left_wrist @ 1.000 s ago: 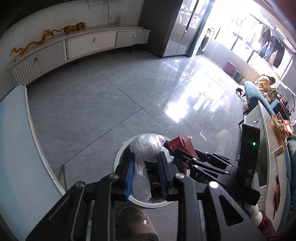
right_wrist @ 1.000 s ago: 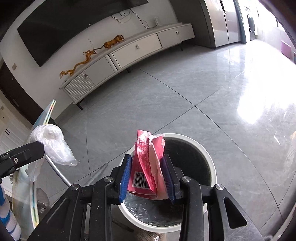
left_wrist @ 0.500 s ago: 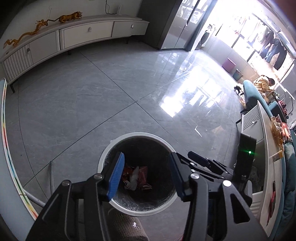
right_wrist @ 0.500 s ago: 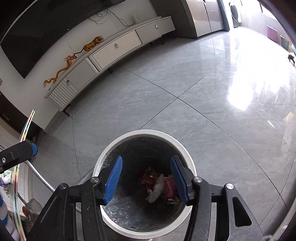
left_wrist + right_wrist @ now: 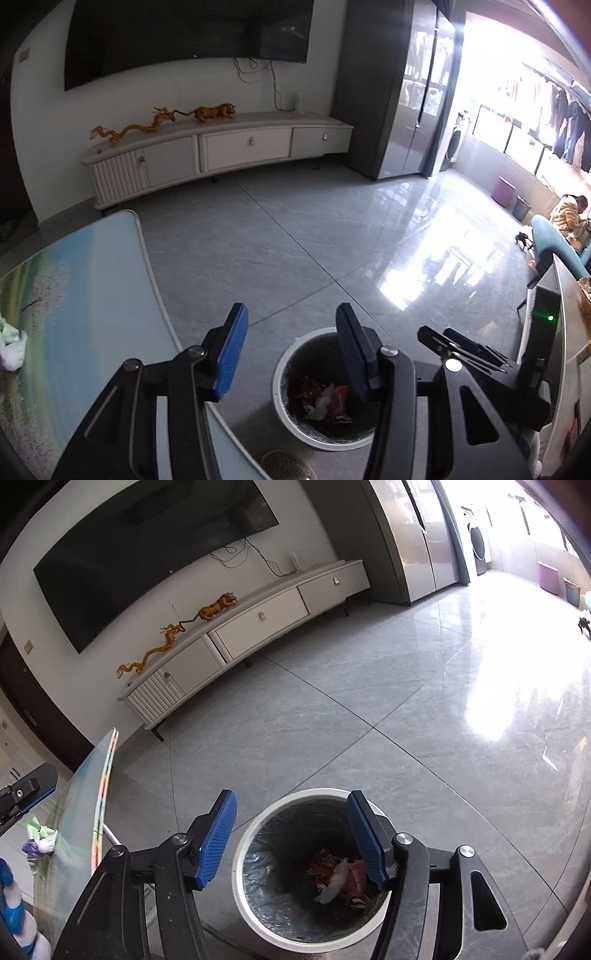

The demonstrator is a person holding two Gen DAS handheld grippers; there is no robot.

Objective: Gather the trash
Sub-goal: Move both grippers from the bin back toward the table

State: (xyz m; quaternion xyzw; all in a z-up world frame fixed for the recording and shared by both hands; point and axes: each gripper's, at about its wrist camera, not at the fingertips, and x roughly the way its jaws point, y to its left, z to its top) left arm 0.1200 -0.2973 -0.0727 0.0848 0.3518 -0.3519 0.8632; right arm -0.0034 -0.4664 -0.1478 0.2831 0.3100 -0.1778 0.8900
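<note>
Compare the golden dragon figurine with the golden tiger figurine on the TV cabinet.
The golden dragon figurine is long, thin and wavy; the golden tiger figurine is short and stocky. The dragon sits nearer the cabinet's slatted end, the tiger nearer its middle, above the drawer. The tiger shows dark stripes; the dragon looks plain gold. Both rest on the white TV cabinet under the wall television.

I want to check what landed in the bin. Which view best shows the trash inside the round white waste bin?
The right wrist view: it looks almost straight into the round white waste bin, showing the red wrappers. The left wrist view shows it partly behind a finger.
</note>
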